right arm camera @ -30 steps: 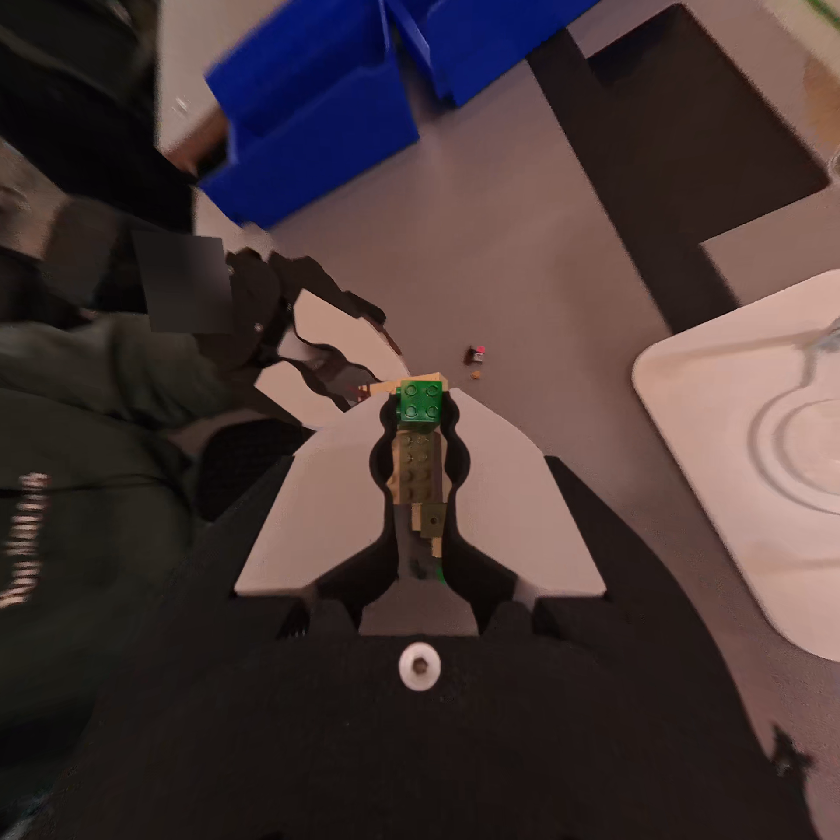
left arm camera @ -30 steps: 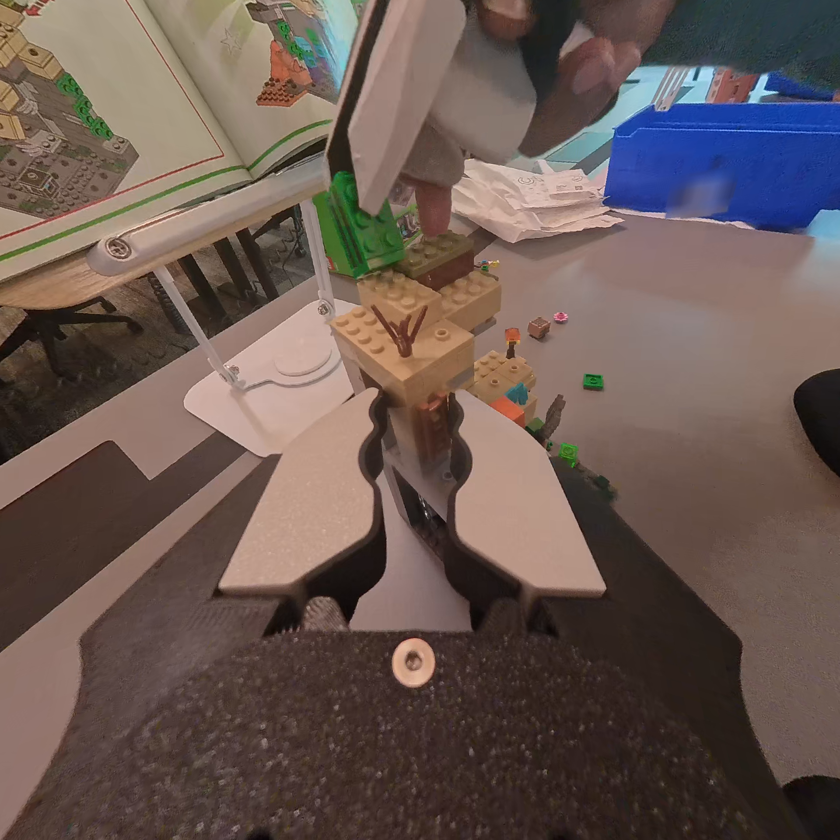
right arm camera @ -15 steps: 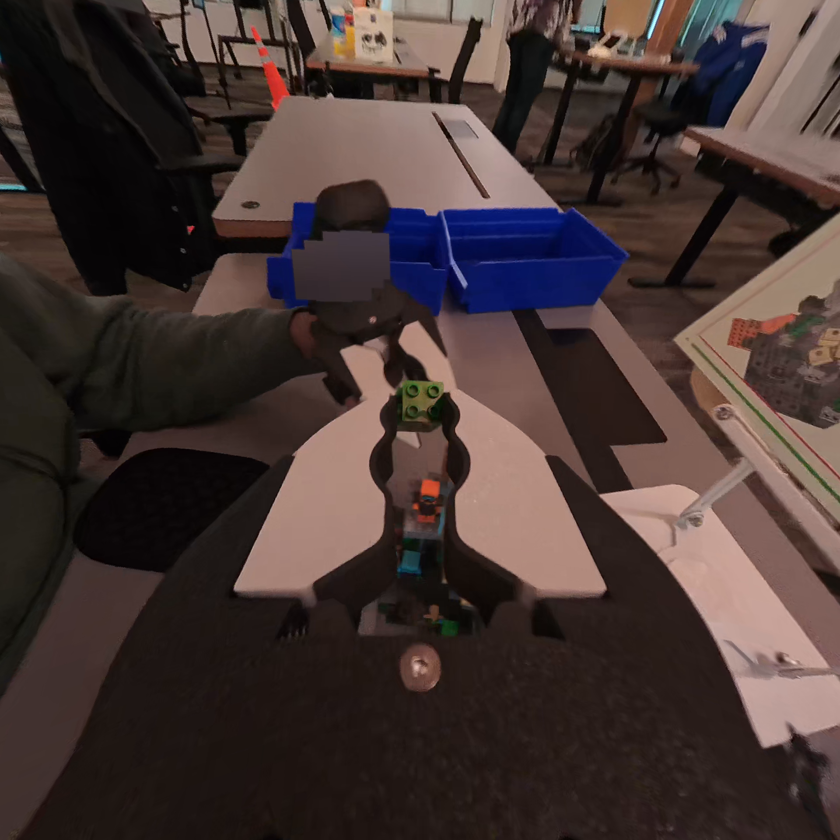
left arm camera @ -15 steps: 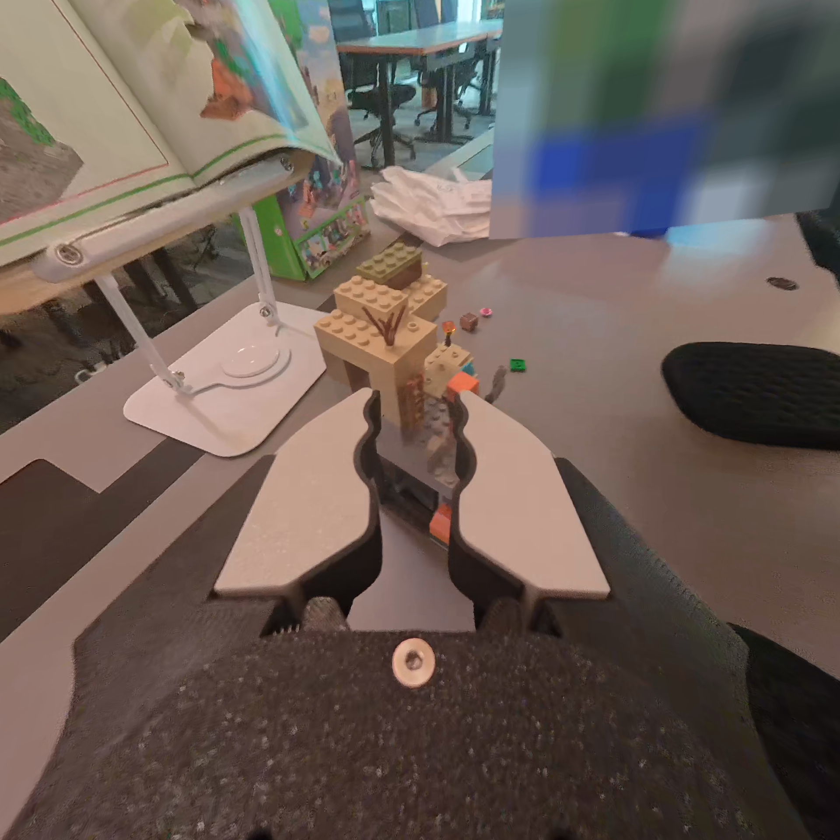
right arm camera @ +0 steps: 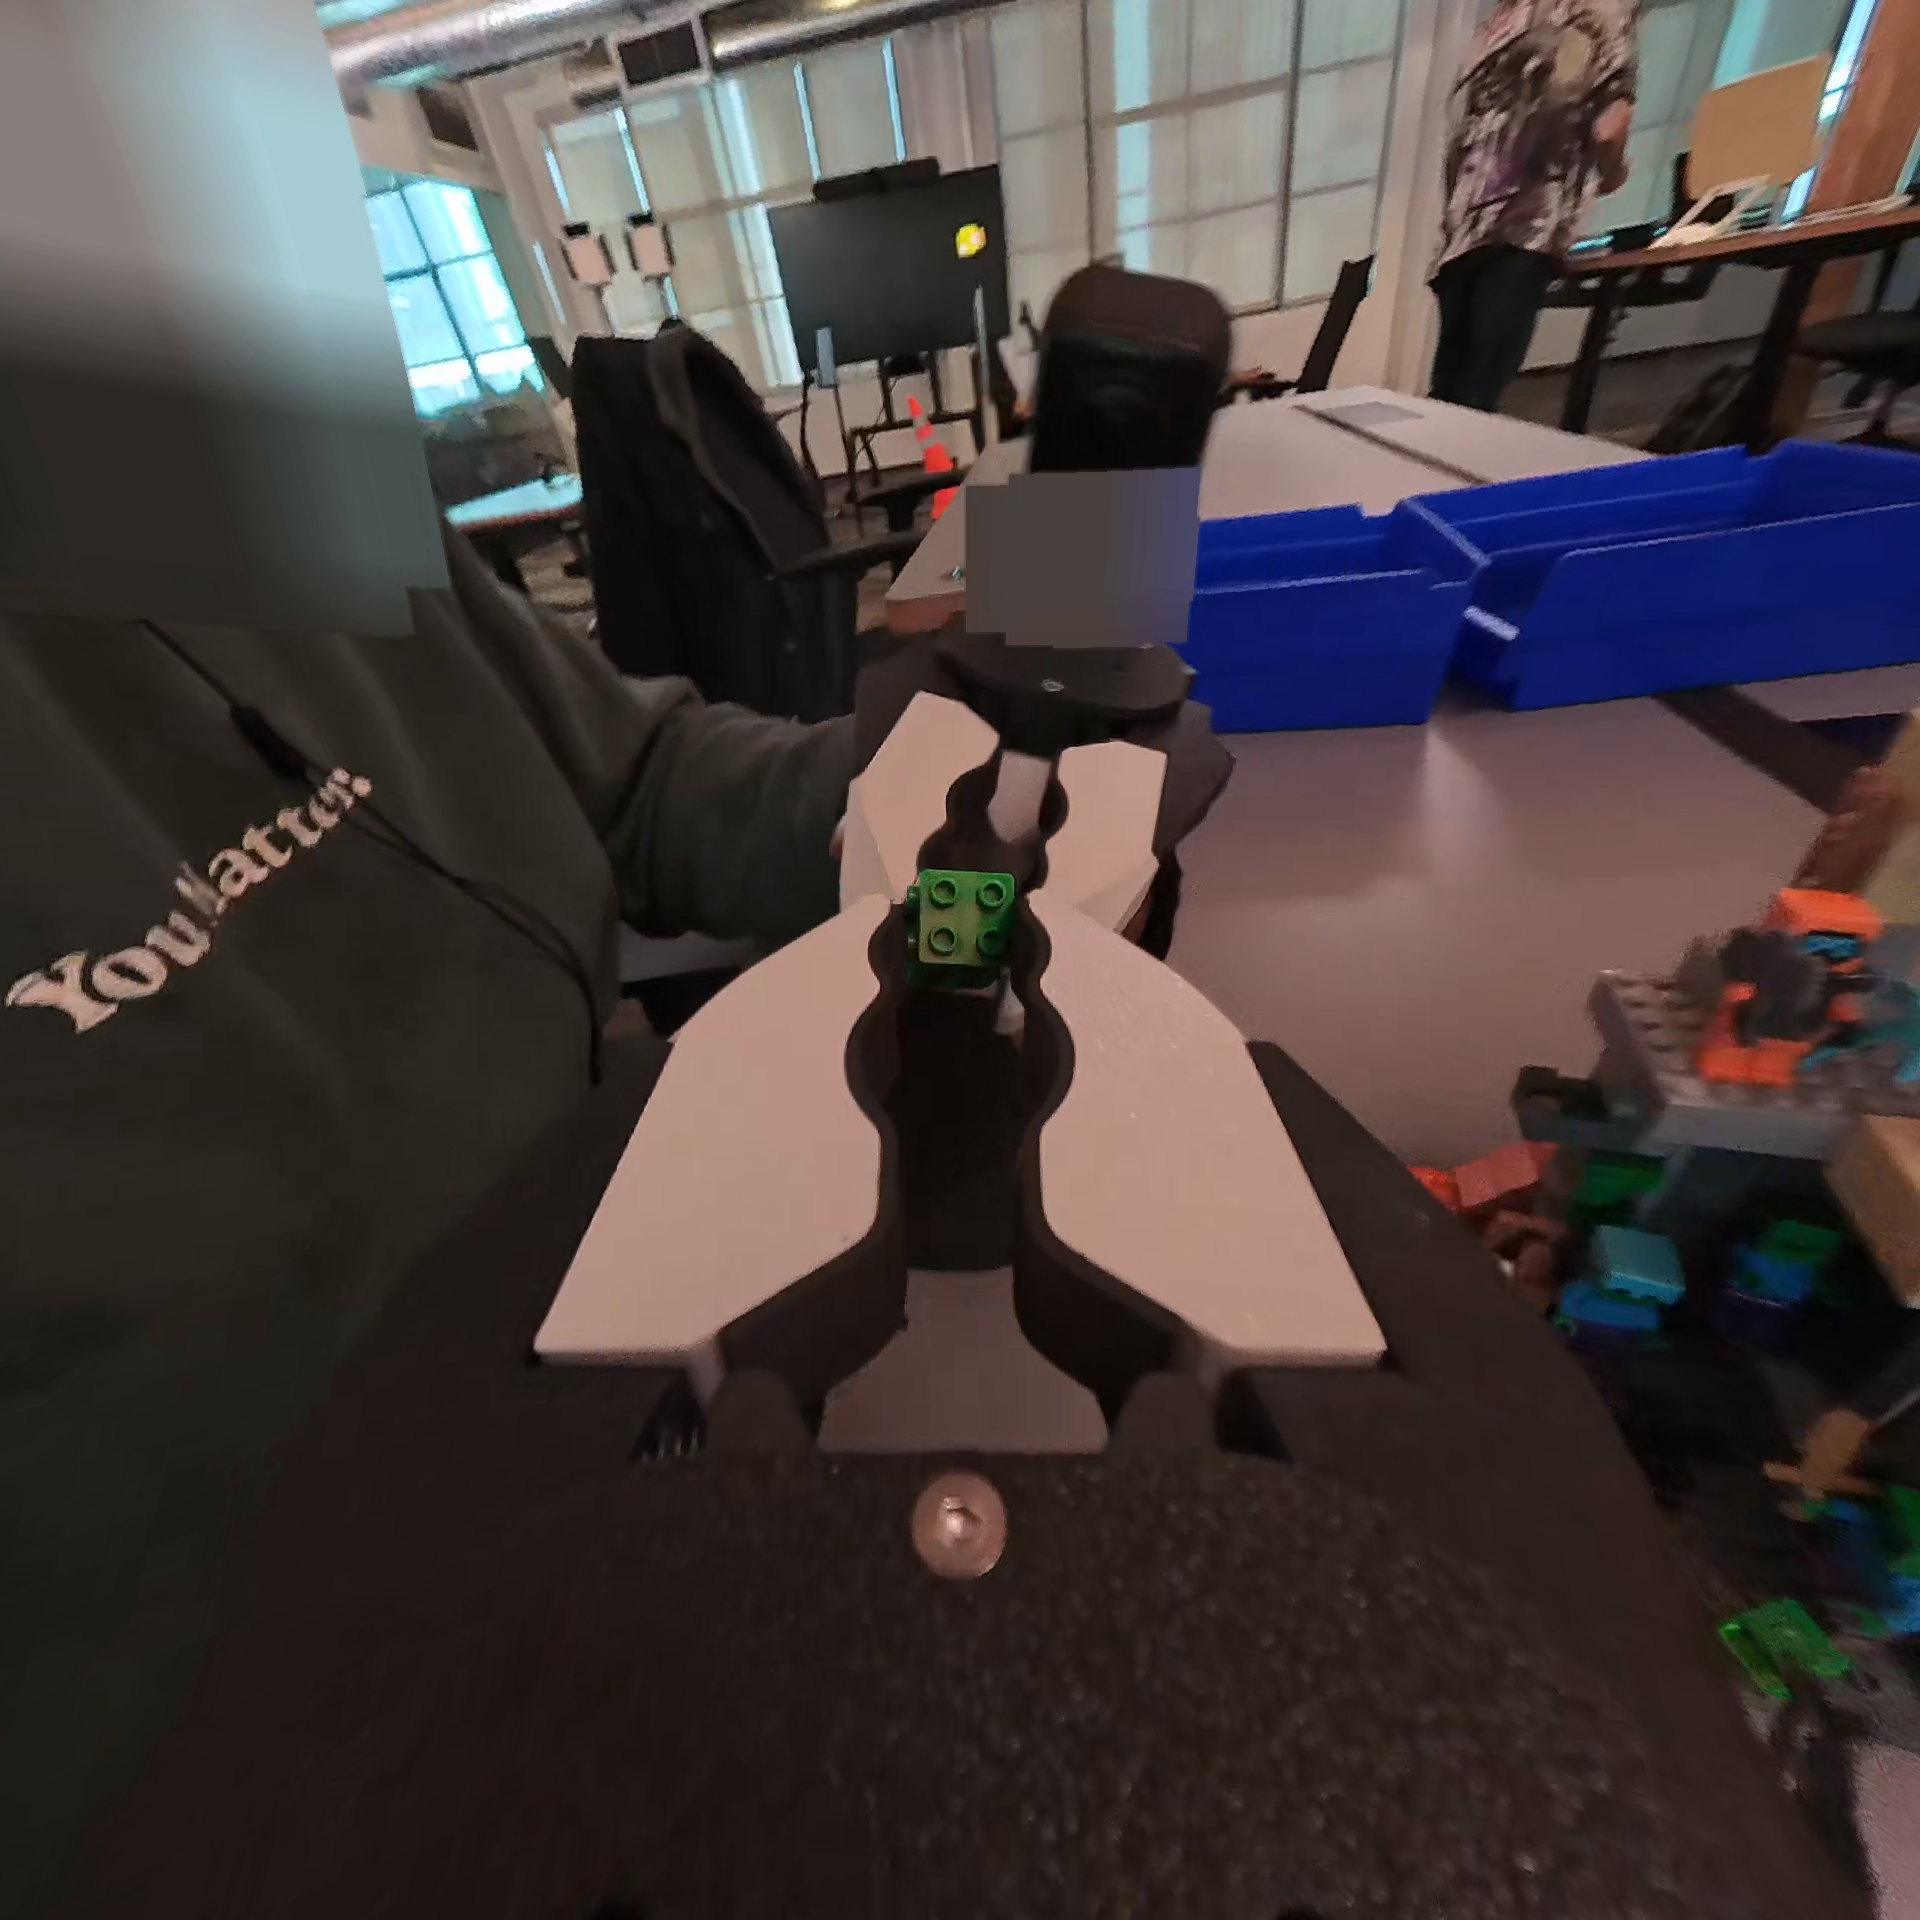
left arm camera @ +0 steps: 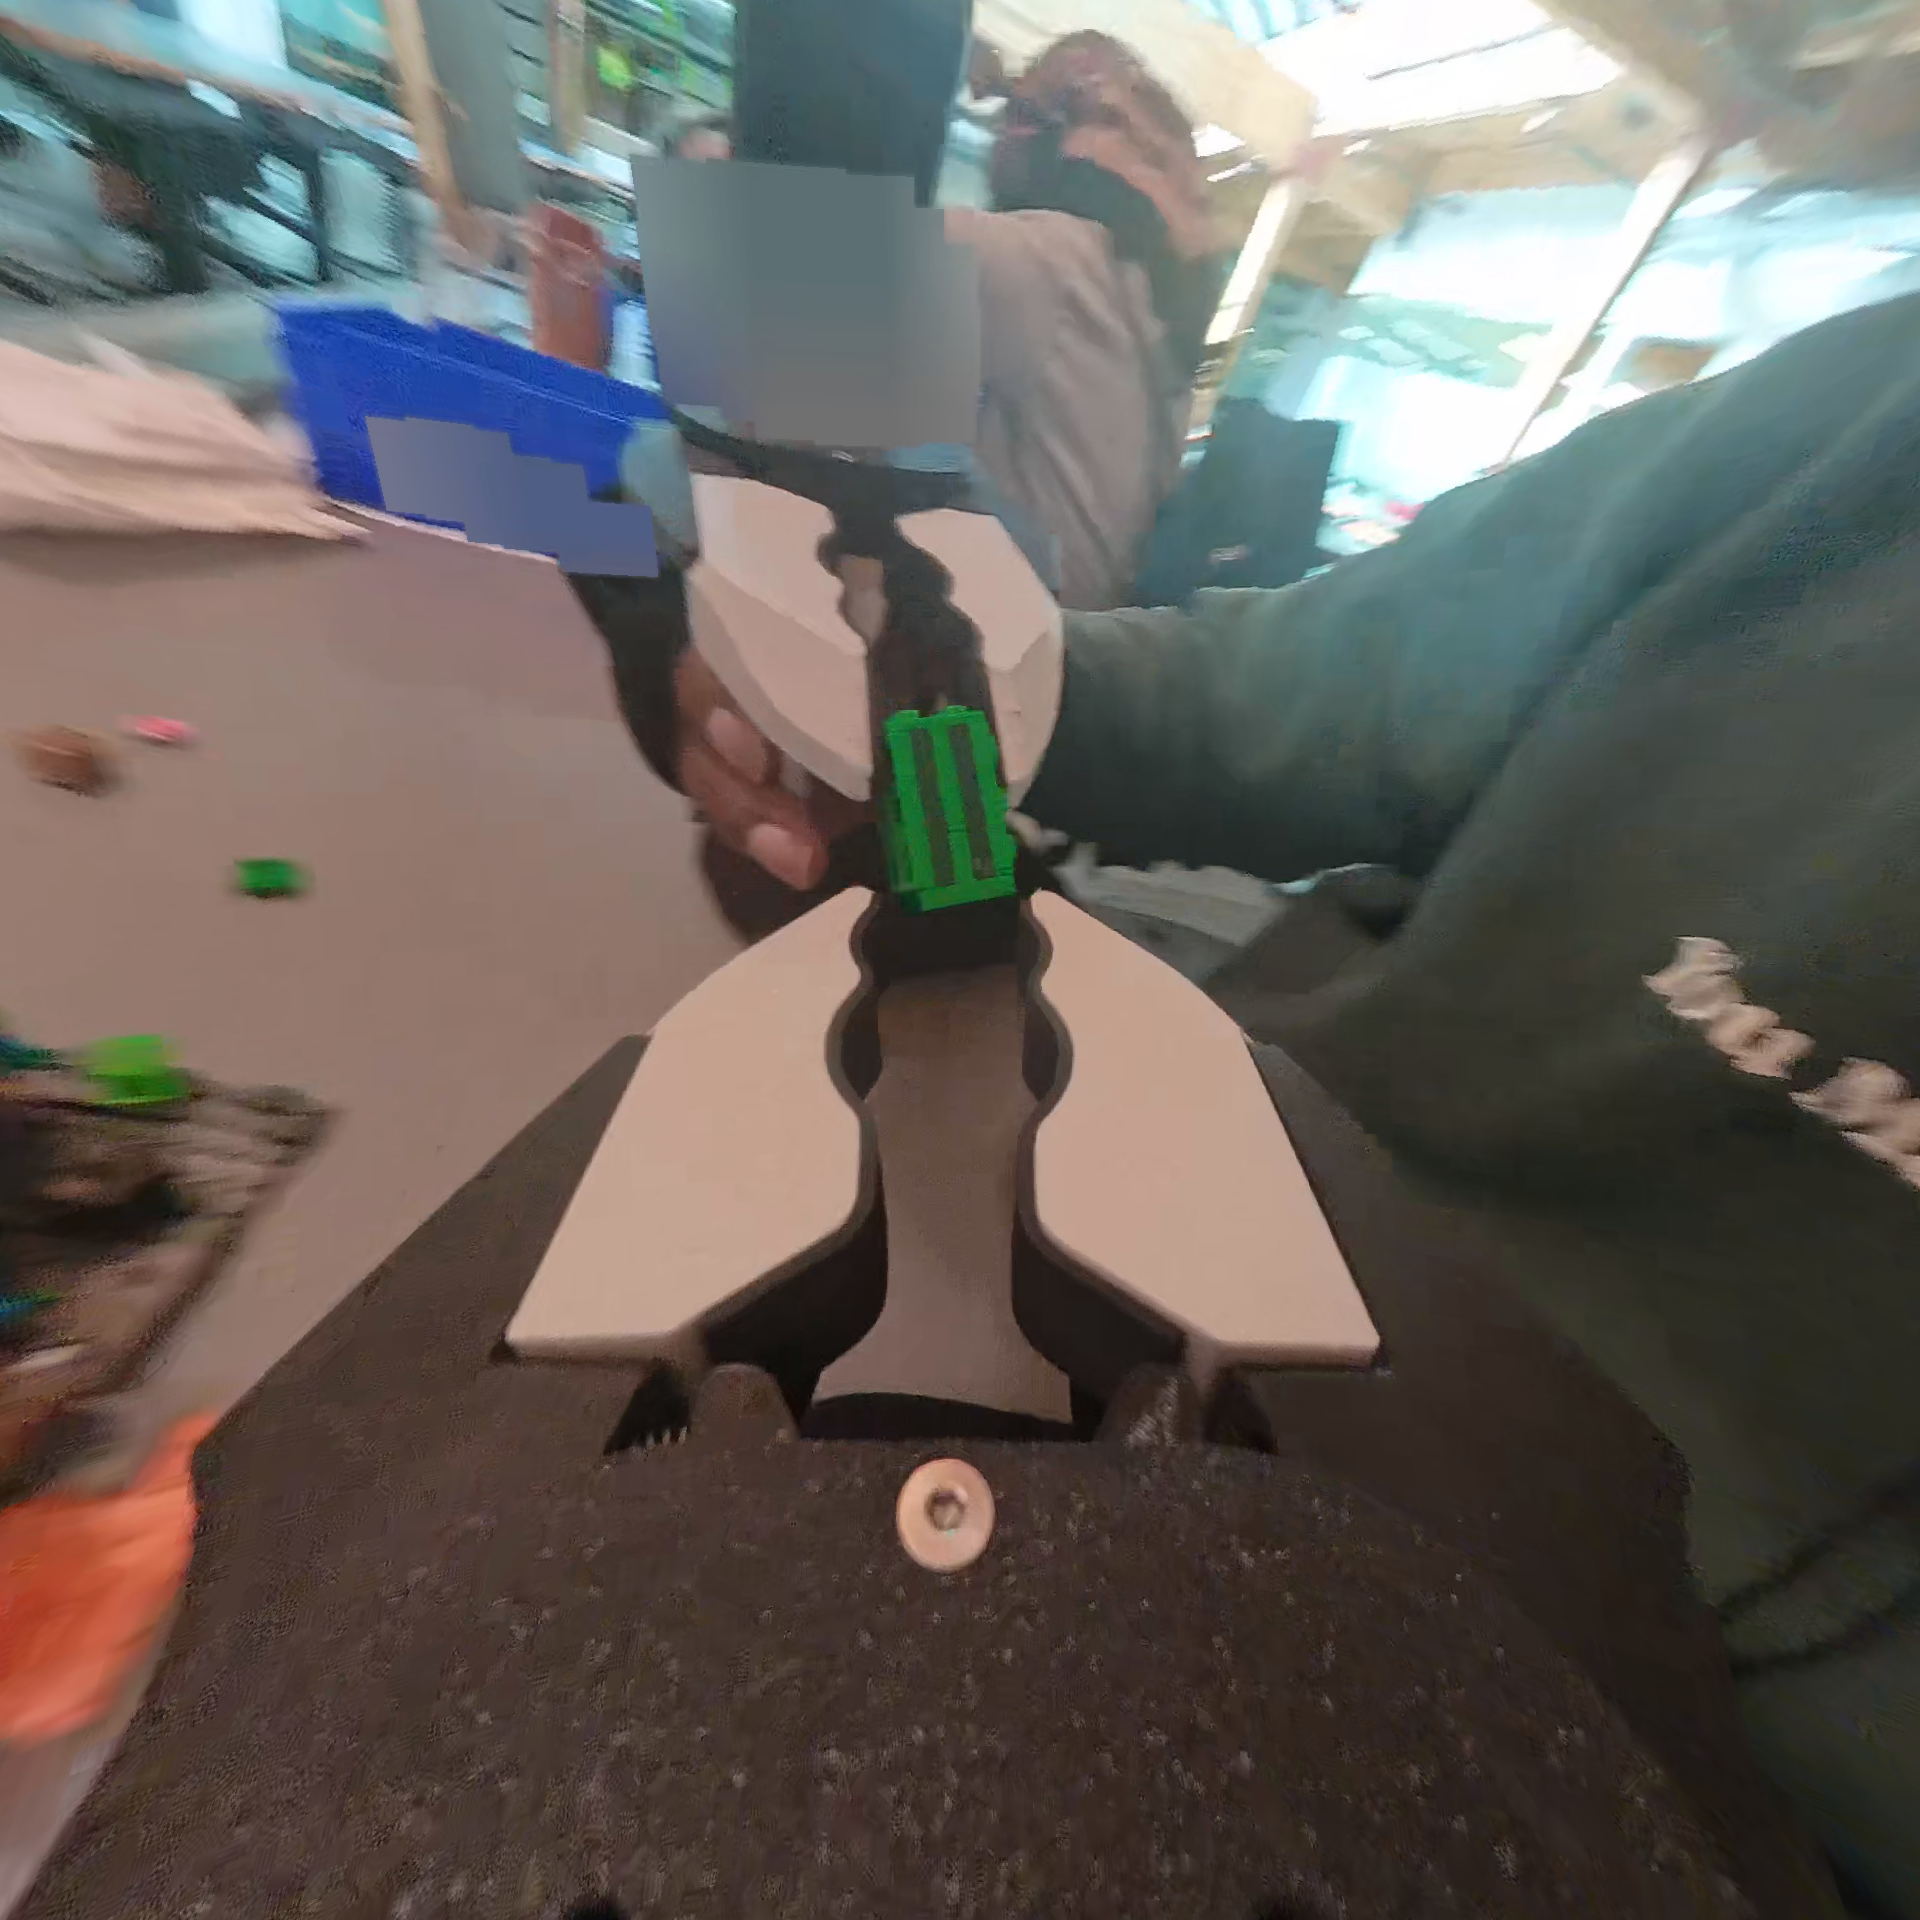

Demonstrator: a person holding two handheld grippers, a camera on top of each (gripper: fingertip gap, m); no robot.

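- Two grippers face each other tip to tip above the grey table (left arm camera: 343, 665), and we see a small green brick (right arm camera: 961, 928) between them.
- Our right gripper (right arm camera: 961, 940) pinches the green brick at its fingertips; the right wrist view shows the four studs on top.
- From the left wrist view we see that brick's hollow underside (left arm camera: 948, 808) instead, held in the right gripper's tips (left arm camera: 940, 769), with fingers of a hand (left arm camera: 753, 800) beside it.
- Our left gripper (left arm camera: 945, 914) is parted a little with nothing between its fingers; its tips sit just short of the brick, and we cannot tell if they touch it.
- Only the right wrist view shows the multicoloured brick build (right arm camera: 1756, 1122) at the right and the two blue bins (right arm camera: 1558, 592) behind.
- Only the left wrist view shows small loose pieces (left arm camera: 268, 878) scattered on the table, blurred.
- A dark sleeve (left arm camera: 1403, 665) fills the right of that view.
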